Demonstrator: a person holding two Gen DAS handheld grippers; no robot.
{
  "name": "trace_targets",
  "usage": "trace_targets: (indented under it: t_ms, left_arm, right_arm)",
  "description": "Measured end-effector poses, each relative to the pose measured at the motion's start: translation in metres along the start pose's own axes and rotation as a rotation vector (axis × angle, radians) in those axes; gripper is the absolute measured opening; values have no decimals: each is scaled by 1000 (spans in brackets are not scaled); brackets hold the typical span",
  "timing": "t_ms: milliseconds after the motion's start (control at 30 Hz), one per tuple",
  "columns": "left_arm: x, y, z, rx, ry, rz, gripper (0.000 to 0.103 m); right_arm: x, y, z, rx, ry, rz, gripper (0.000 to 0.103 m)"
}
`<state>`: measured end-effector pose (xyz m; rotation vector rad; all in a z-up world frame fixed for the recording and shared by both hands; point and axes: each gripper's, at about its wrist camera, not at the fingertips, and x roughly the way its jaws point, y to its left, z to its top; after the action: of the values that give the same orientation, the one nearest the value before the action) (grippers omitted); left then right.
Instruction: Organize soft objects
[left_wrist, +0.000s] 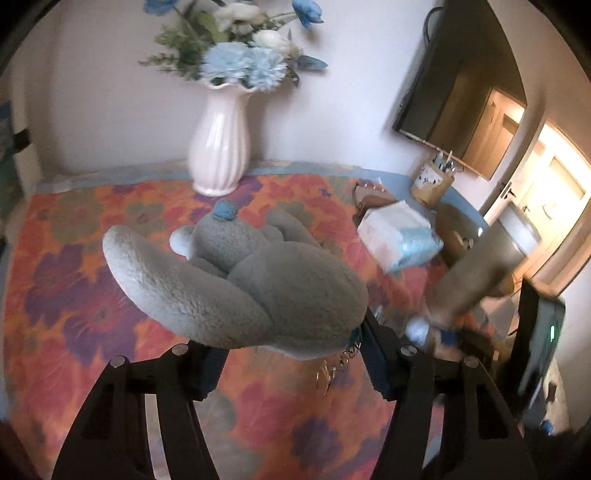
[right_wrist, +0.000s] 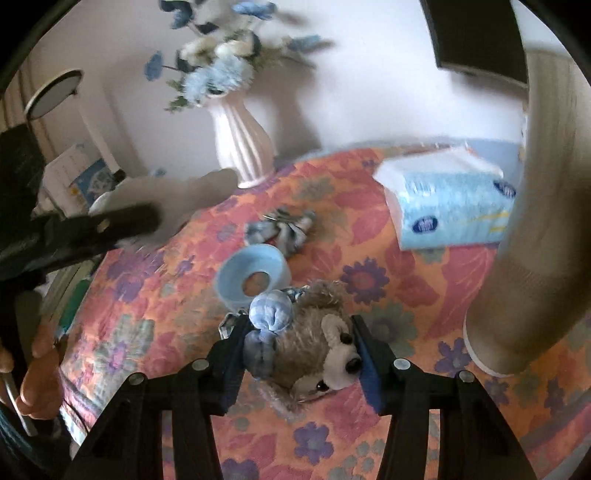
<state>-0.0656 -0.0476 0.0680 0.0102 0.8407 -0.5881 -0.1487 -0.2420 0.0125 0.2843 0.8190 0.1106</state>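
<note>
Both angled down: L gripper (left_wrist: 291, 354) clamps grey plush (left_wrist: 236, 284), R gripper (right_wrist: 299, 354) clamps brown bear (right_wrist: 314, 343).

The large grey plush bear (left_wrist: 258, 280) has nubbly, matt fleece. The small brown plush bear (right_wrist: 317, 343) is shaggier, with glossy black bead eyes. The floral orange tablecloth (left_wrist: 74, 258) looks like matt woven cloth. The ribbed white ceramic vase (left_wrist: 219, 147) is smooth and glossy. The light-blue plastic ring (right_wrist: 251, 277) is smooth, the tissue pack (right_wrist: 450, 206) film-wrapped.
</note>
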Motion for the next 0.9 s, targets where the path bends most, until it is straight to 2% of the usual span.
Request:
trace_targets:
  t_ms: [200, 300, 367, 467, 533, 700, 900]
  left_arm:
    - [-1, 23, -44, -37, 70, 62, 66]
    - [1, 28, -57, -44, 99, 123, 78]
    - [1, 26, -68, -34, 133, 147, 81]
    - [-9, 26, -86, -22, 160, 168, 81]
    - [-21, 27, -96, -30, 160, 171, 81]
    - [-64, 30, -110, -86, 115, 164, 81]
    - [-103, 22, -103, -111, 54, 70, 81]
  right_arm:
    - [4, 9, -18, -13, 57, 3, 52]
    - [9, 9, -28, -9, 100, -9, 53]
    - [11, 10, -31, -11, 118, -22, 63]
    - [11, 7, -34, 10, 132, -12, 72]
    - [10, 5, -36, 27, 131, -12, 80]
    - [8, 8, -40, 30, 130, -10, 85]
    - [0, 5, -47, 62, 126, 11, 88]
